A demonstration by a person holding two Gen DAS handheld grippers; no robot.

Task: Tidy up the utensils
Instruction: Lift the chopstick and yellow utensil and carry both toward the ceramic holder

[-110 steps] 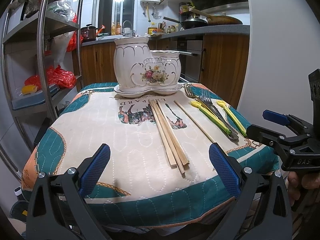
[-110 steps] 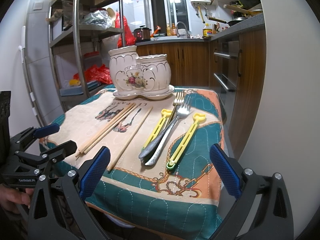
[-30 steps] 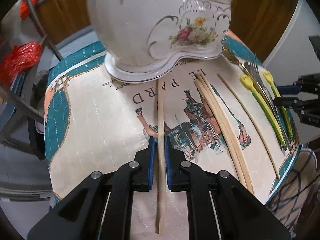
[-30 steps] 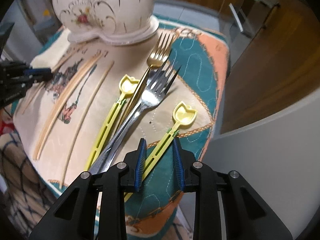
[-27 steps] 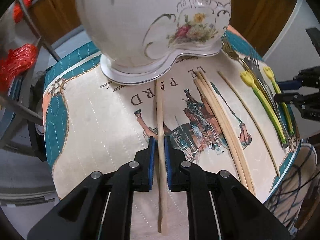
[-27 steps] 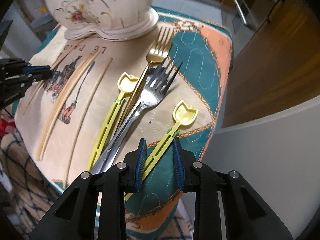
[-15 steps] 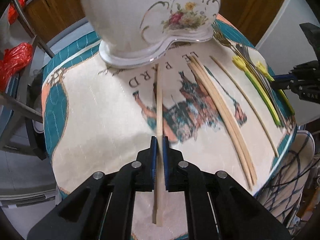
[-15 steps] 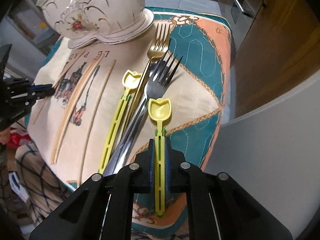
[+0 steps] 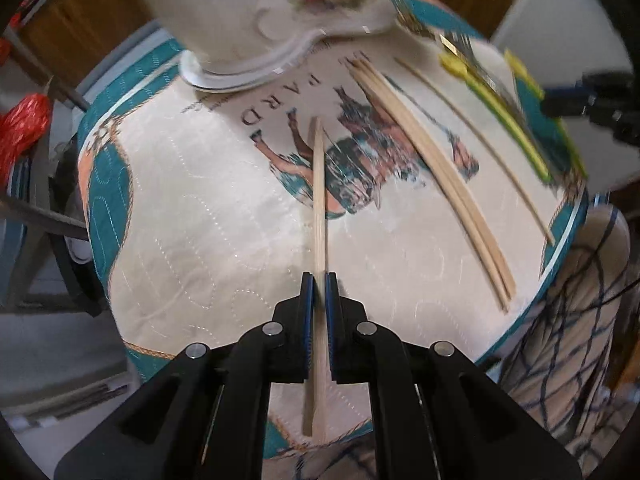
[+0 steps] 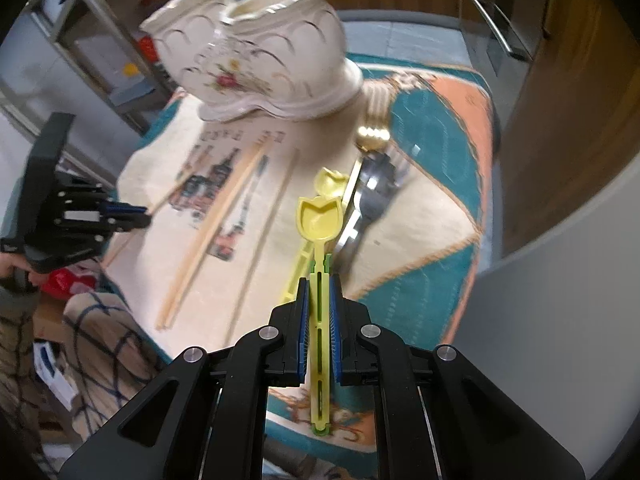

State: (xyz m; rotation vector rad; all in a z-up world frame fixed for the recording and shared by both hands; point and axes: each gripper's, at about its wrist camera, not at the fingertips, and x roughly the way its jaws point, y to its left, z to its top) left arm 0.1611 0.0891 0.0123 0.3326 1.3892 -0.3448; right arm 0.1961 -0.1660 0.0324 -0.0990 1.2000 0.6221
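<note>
My left gripper [image 9: 319,280] is shut on a wooden chopstick [image 9: 318,184] and holds it above the quilted table cover, pointing toward the white ceramic utensil holder [image 9: 280,4]. My right gripper [image 10: 319,284] is shut on a yellow tulip-shaped utensil [image 10: 320,220], lifted above the table. The holder [image 10: 256,44] has two open compartments. On the cover lie more chopsticks [image 9: 432,176], a second yellow utensil [image 10: 329,182], a gold fork [image 10: 374,128] and a silver fork [image 10: 372,192].
The left gripper [image 10: 124,214] shows at the left of the right wrist view, the right gripper [image 9: 560,102] at the right of the left wrist view. A metal shelf rack [image 10: 104,40] stands left of the table, wooden cabinets [image 10: 540,40] at the right.
Both grippers have lifted and pulled back with their items. The chopstick has left the cloth near the holder's base. The yellow utensil has risen with the right gripper, which now sees the holder's openings.
</note>
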